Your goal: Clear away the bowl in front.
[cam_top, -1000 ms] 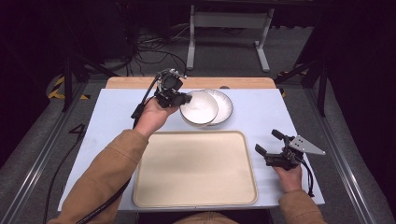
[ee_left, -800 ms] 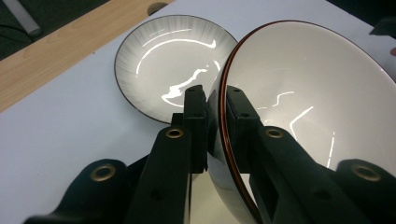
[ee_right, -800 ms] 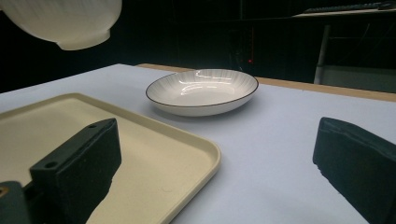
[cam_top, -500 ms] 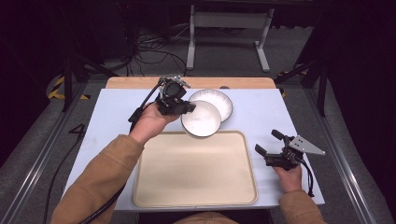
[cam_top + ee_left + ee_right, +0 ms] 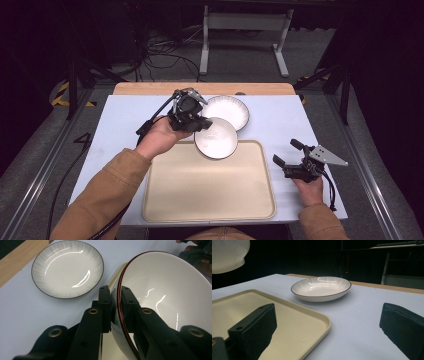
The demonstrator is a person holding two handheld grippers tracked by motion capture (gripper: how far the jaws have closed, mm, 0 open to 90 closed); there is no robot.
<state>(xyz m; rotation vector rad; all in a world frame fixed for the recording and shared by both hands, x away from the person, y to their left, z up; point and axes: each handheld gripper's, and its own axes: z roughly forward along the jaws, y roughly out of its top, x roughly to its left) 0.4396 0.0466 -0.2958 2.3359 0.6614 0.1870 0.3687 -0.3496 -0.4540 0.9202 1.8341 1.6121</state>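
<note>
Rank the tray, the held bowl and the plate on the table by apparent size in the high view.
1. Tray, clearly the largest.
2. and 3. Bowl held by the left gripper and plate: they look about alike; the bowl is lifted nearer the camera, so I won't rank them.

Light falls from overhead onto the pale bench [image 5: 115, 125], which is bright and even, while the floor and room around it sink into near black, most of all from 12 to 3 o'clock. Shadows under things are soft and short. White streaks of glare curve across the plate [image 5: 67, 268] and the bowl [image 5: 165, 295] in the left gripper view. In the right gripper view the near black pads [image 5: 254, 325] are blurred; the plate farther off is sharp.
</note>
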